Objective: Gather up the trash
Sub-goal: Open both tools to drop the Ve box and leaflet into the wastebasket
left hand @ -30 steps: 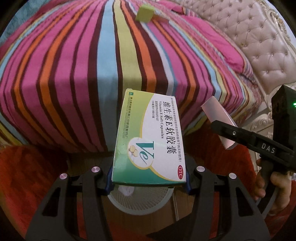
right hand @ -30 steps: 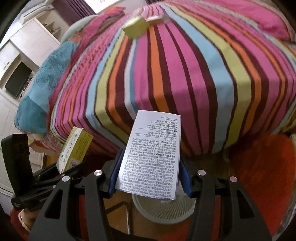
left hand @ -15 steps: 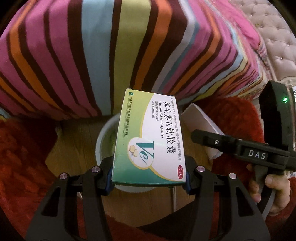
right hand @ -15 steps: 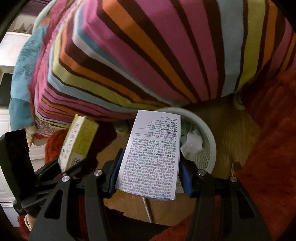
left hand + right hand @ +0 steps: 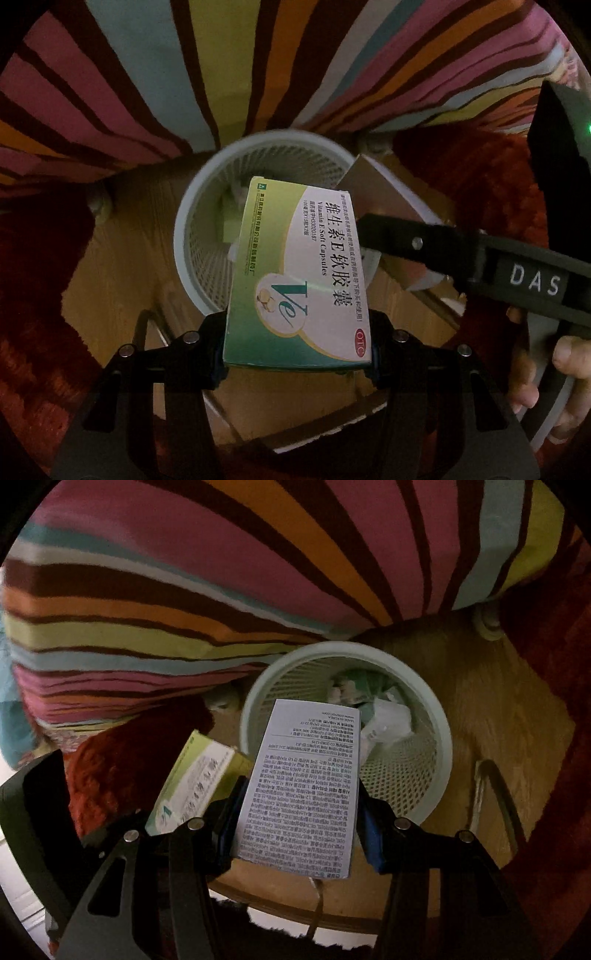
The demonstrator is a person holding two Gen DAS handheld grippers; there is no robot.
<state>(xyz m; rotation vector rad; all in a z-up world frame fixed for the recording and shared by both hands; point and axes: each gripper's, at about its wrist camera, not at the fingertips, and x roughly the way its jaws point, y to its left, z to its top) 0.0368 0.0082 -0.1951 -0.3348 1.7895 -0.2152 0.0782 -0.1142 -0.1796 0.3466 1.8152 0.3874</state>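
Note:
My left gripper [image 5: 297, 363] is shut on a green and white vitamin E capsule box [image 5: 299, 273], held above the round white mesh waste basket [image 5: 192, 206]. My right gripper [image 5: 295, 830] is shut on a white box with small black print [image 5: 306, 782], also over the basket [image 5: 441, 738]. Crumpled white and green trash [image 5: 384, 720] lies inside the basket. The right gripper's black finger [image 5: 406, 236] and its white box [image 5: 384, 192] show at the right of the left wrist view. The green box [image 5: 195, 779] appears at the left of the right wrist view.
The striped bedspread [image 5: 258, 66] hangs down just behind the basket. Wooden floor [image 5: 498, 716] surrounds the basket, with red shaggy rug [image 5: 33, 295] on both sides. A person's hand [image 5: 554, 369] grips the right tool's handle.
Both grippers have dropped and tipped downward. The bed top has left view and the basket now fills the middle. Both boxes stay held.

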